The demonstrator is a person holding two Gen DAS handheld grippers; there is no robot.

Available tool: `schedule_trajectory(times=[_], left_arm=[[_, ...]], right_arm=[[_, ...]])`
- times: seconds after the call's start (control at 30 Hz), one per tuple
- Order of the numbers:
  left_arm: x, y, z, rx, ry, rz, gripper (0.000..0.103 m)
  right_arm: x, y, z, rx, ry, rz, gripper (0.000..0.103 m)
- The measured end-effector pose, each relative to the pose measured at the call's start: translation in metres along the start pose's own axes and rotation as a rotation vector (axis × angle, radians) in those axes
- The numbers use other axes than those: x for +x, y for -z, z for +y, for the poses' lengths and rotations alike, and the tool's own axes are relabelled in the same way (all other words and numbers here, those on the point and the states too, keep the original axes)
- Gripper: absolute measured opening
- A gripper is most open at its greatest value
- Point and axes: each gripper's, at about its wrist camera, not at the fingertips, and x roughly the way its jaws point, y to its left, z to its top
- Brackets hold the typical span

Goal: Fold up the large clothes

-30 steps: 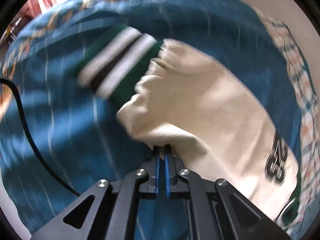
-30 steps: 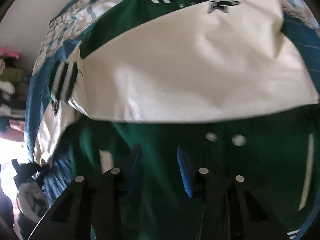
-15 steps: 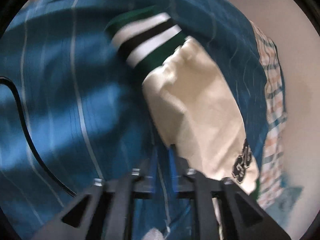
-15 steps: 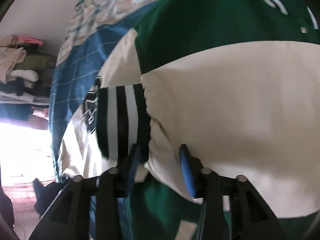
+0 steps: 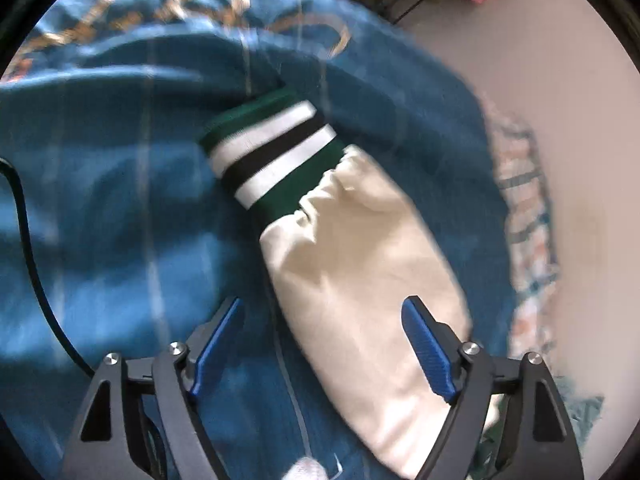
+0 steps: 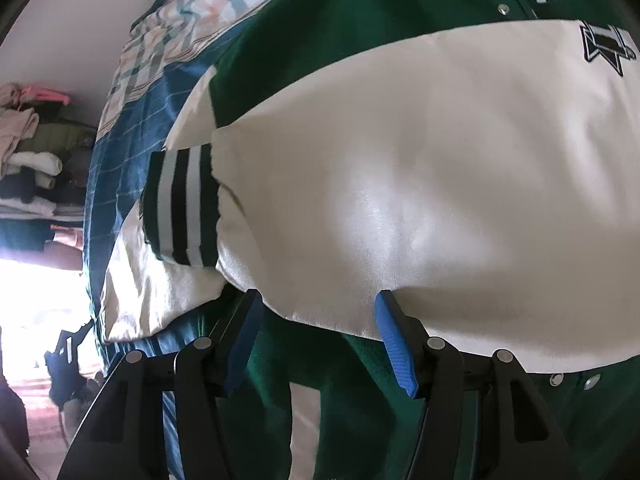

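A green varsity jacket [image 6: 340,32] with cream sleeves lies on a blue bedspread [image 5: 100,200]. In the left wrist view one cream sleeve [image 5: 360,272] with a green, white and black striped cuff [image 5: 272,152] lies stretched out on the bedspread. My left gripper [image 5: 322,308] is open, its jaws either side of the sleeve's near part, holding nothing. In the right wrist view the other cream sleeve [image 6: 420,180] lies folded across the jacket's green body, its striped cuff [image 6: 180,204] at the left. My right gripper [image 6: 318,300] is open at the sleeve's lower edge.
A checked sheet [image 6: 160,40] covers the bed's far side by a pale wall [image 5: 540,80]. Shelves with stacked clothes [image 6: 28,168] stand at the left. A black cable [image 5: 32,264] crosses the bedspread. A bright floor area [image 6: 36,300] lies beyond the bed's edge.
My left gripper has let go of the cream sleeve and opened wide; the sleeve now lies flat. My right gripper has moved left along the folded sleeve and stays open.
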Motion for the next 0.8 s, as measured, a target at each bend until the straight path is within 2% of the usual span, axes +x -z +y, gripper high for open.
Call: schedule_trajectory(times=[0.07,0.13,0.17,0.2,0.23,0.27,0.37,0.47,0.53,0.57,0.63,0.73,0.8], left_arm=[[0.034,-0.015,-0.011,0.02,-0.073,0.028,0.079],[0.042,-0.023,-0.032,0.101,-0.181,-0.051,0.078],[0.043,-0.024,-0.042,0.144,-0.222,-0.08,0.069],[0.042,-0.025,-0.057,0.203,-0.275,-0.118,0.037],[0.04,-0.025,-0.067,0.251,-0.319,-0.145,0.016],[0.034,-0.027,-0.082,0.309,-0.34,-0.17,0.011],[0.0,-0.024,-0.119,0.437,-0.326,-0.269,0.01],[-0.051,-0.014,-0.154,0.559,-0.261,-0.382,0.01],[-0.081,0.0,-0.181,0.644,-0.231,-0.447,0.01],[-0.091,0.005,-0.193,0.677,-0.223,-0.464,0.01],[-0.11,0.022,-0.217,0.747,-0.19,-0.486,0.01],[-0.136,0.059,-0.244,0.881,-0.122,-0.509,0.009],[-0.149,0.089,-0.263,0.982,-0.054,-0.491,0.009]], right_arm=[[0.002,-0.002,-0.001,0.003,0.012,0.0,0.06],[0.002,-0.003,0.003,-0.013,0.033,-0.01,0.06],[0.001,-0.003,0.006,-0.029,0.055,-0.015,0.06],[0.001,-0.002,0.009,-0.043,0.081,-0.021,0.06],[-0.001,-0.002,0.012,-0.056,0.112,-0.029,0.06],[-0.002,-0.001,0.016,-0.071,0.148,-0.038,0.06],[-0.012,-0.001,0.027,-0.076,0.194,-0.08,0.061],[-0.008,-0.01,0.038,-0.035,0.128,-0.099,0.06],[0.014,-0.021,0.049,-0.029,0.053,-0.064,0.053],[0.034,-0.027,0.055,-0.018,0.019,-0.012,0.053],[0.048,-0.037,0.062,-0.018,0.034,0.015,0.053],[0.019,-0.04,0.057,-0.007,0.018,-0.014,0.053],[-0.012,-0.037,0.043,-0.002,0.058,-0.057,0.053]])
